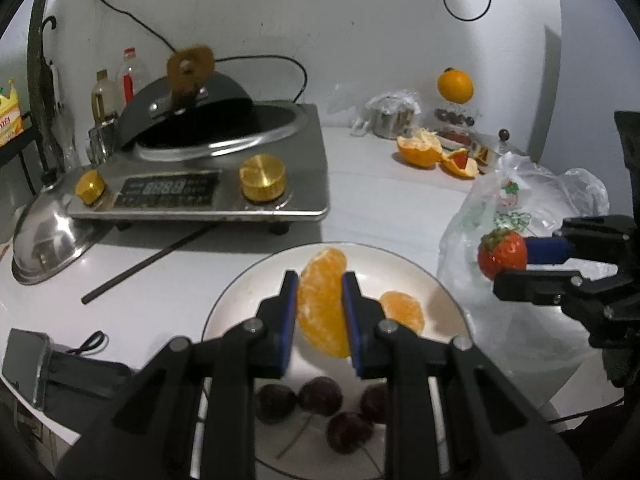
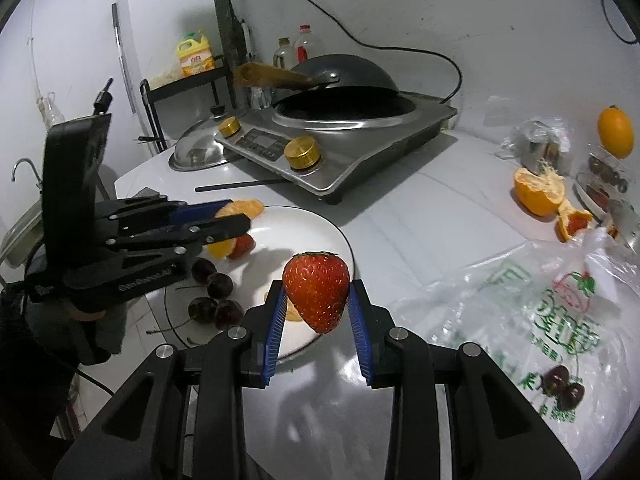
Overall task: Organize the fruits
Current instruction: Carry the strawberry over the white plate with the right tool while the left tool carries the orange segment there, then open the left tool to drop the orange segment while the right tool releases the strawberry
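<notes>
The left gripper [image 1: 320, 300], black with blue pads, is clamped on a peeled orange tangerine piece [image 1: 322, 304], holding it upright above the round white plate [image 1: 404, 264]. Just right of it on the plate lies a second, smaller tangerine piece [image 1: 403, 311], and at the near edge of the plate sit several dark red cherries [image 1: 320, 395] with thin stems.

The right gripper [image 2: 316, 300], of the same build, pinches a red strawberry [image 2: 316, 290] by its sides, green cap up and tip down, over the right rim of the white plate. In the right wrist view another strawberry [image 2: 244, 246] lies on the far part of the plate, partly behind the left gripper.

To the right of the plate a crumpled clear plastic bag [image 2: 520, 308] with green print spreads over the white table [image 1: 380, 196]; two more dark cherries [image 2: 562, 386] lie on it. Farther right are torn orange peels [image 1: 424, 150] and a whole orange [image 1: 455, 86] resting on a clear box. At the far left stands a silver induction cooker [image 1: 208, 188] with two gold knobs and a black wok [image 1: 208, 120], a steel lid [image 1: 52, 240] beside it and a dark chopstick [image 1: 148, 264] in front.
</notes>
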`<action>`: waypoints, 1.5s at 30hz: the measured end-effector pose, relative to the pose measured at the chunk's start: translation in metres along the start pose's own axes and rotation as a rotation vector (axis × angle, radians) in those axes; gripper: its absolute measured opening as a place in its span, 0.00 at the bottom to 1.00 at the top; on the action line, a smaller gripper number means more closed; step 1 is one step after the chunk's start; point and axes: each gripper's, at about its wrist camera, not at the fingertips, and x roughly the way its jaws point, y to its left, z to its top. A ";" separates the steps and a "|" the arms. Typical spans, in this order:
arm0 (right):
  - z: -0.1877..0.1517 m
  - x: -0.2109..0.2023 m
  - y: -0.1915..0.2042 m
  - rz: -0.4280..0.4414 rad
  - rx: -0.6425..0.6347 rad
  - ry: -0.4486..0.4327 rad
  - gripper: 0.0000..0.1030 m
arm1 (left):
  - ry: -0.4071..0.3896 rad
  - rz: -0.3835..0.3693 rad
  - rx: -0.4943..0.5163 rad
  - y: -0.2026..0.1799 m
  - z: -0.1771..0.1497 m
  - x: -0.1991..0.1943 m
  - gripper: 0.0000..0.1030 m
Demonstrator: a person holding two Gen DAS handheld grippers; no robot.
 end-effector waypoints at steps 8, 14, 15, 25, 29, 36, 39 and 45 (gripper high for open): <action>0.016 0.028 0.009 0.016 -0.022 0.009 0.32 | 0.033 -0.020 -0.016 0.010 -0.004 0.020 0.23; 0.026 0.055 0.013 0.031 -0.018 0.029 0.32 | 0.038 -0.013 -0.053 0.020 -0.005 0.021 0.29; 0.028 0.060 0.014 0.030 -0.019 0.032 0.32 | 0.035 -0.010 -0.056 0.022 -0.006 0.019 0.29; 0.037 0.083 0.017 0.019 -0.013 0.048 0.32 | -0.001 -0.031 -0.104 0.035 -0.010 0.006 0.71; 0.035 0.088 0.017 0.014 -0.006 0.064 0.32 | 0.005 -0.035 -0.112 0.038 -0.013 0.003 0.71; 0.033 0.094 0.016 0.028 0.010 0.077 0.32 | -0.008 0.005 -0.117 0.040 -0.014 -0.017 0.71; 0.031 0.098 0.016 0.030 0.019 0.087 0.32 | -0.016 0.036 -0.110 0.038 -0.013 -0.031 0.71; 0.031 0.108 0.017 0.007 0.019 0.112 0.32 | -0.064 0.070 -0.131 0.031 -0.017 -0.062 0.84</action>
